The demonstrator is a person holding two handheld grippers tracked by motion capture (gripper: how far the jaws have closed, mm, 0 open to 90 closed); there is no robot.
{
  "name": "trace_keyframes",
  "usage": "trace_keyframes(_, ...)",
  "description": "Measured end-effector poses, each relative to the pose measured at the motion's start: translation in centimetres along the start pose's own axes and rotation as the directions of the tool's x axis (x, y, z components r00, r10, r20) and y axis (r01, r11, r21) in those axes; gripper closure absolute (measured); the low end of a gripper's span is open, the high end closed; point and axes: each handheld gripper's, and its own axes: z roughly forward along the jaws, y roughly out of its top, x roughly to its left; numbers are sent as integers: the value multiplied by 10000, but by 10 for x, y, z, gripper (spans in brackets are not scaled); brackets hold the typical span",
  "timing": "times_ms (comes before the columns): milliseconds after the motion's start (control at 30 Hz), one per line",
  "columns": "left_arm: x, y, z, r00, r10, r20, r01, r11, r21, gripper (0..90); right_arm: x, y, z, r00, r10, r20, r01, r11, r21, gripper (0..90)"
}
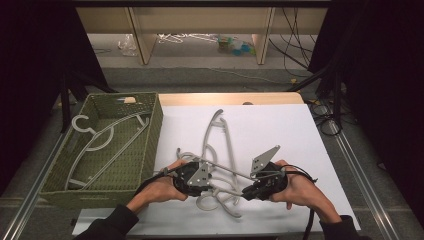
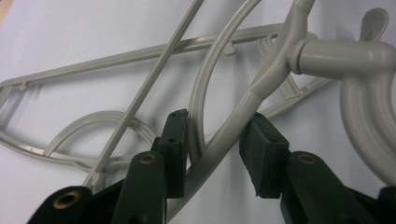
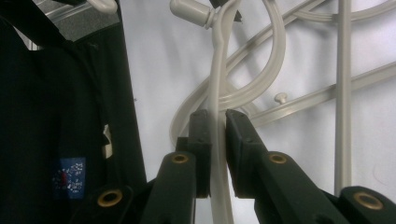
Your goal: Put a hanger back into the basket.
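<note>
Several grey plastic hangers (image 1: 220, 150) lie tangled on the white sheet. In the high view my left gripper (image 1: 214, 183) and right gripper (image 1: 246, 194) face each other over the near end of the pile. In the left gripper view my left gripper (image 2: 215, 140) stands open around a curved hanger arm (image 2: 233, 130), which crosses slantwise between the pads (image 2: 264, 154) with a gap showing. In the right gripper view my right gripper (image 3: 217, 128) is shut on a thin hanger arm (image 3: 217, 84) that runs up to the hook's neck.
A green woven basket (image 1: 152, 145) stands at the table's left with one grey hanger (image 1: 107, 140) lying in it. The white sheet (image 1: 290, 135) covers the table, with its edge near my forearms. Black fabric with a blue label (image 3: 70, 177) hangs close at the left of the right gripper view.
</note>
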Motion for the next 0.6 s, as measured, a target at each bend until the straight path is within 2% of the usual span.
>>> trace_keyframes(67, 0, 1, -1, 10000, 65, -29, -65, 9997, -229, 644, -3, -2, -2, 9996, -47, 271, 50, 9999, -99, 804)
trace_keyframes(100, 1, 3, -2, 9996, 263, -121, -265, 9994, -202, 651, -3, -3, -3, 9994, -13, 339, 16, 9999, -110, 795)
trace_keyframes(167, 1, 6, -3, 9989, 380, -270, -387, 9989, -260, 664, -6, -4, -6, 9990, 107, 444, -94, 9995, -298, 774)
trace_keyframes(200, 2, 7, -3, 9988, 437, -241, -443, 9987, -248, 671, -8, -5, -7, 9986, 209, 476, -192, 9992, -350, 754)
trace_keyframes(267, 2, 9, -3, 9969, 602, -516, -617, 9977, -280, 685, -10, -7, -9, 9973, 364, 643, -333, 9983, -479, 687)
trace_keyframes(333, 4, 12, -4, 9950, 715, -698, -742, 9966, -365, 703, -11, -6, -12, 9936, 458, 1036, -393, 9971, -645, 611)
trace_keyframes(400, 7, 14, -5, 9944, 630, -853, -672, 9966, -468, 724, -12, -4, -15, 9850, 579, 1628, -436, 9950, -902, 505)
trace_keyframes(433, 9, 16, -6, 9933, 618, -973, -668, 9966, -482, 735, -12, -3, -18, 9756, 805, 2043, -571, 9914, -1177, 454)
trace_keyframes(467, 10, 17, -7, 9931, 623, -994, -671, 9967, -456, 744, -11, -1, -21, 9620, 1079, 2507, -747, 9876, -1384, 433)
trace_keyframes(500, 11, 18, -7, 9930, 554, -1046, -607, 9970, -485, 751, -12, 0, -24, 9514, 1143, 2859, -729, 9858, -1515, 421)
trace_keyframes(533, 13, 19, -7, 9934, 480, -1039, -524, 9978, -396, 755, -11, 0, -26, 9469, 1207, 2982, -747, 9841, -1610, 402)
trace_keyframes(567, 13, 20, -7, 9933, 339, -1103, -395, 9980, -485, 761, -12, 1, -29, 9386, 1186, 3241, -618, 9817, -1802, 373)
trace_keyframes(600, 14, 21, -7, 9926, 220, -1191, -277, 9985, -468, 768, -11, 2, -32, 9283, 1462, 3419, -756, 9745, -2114, 350)
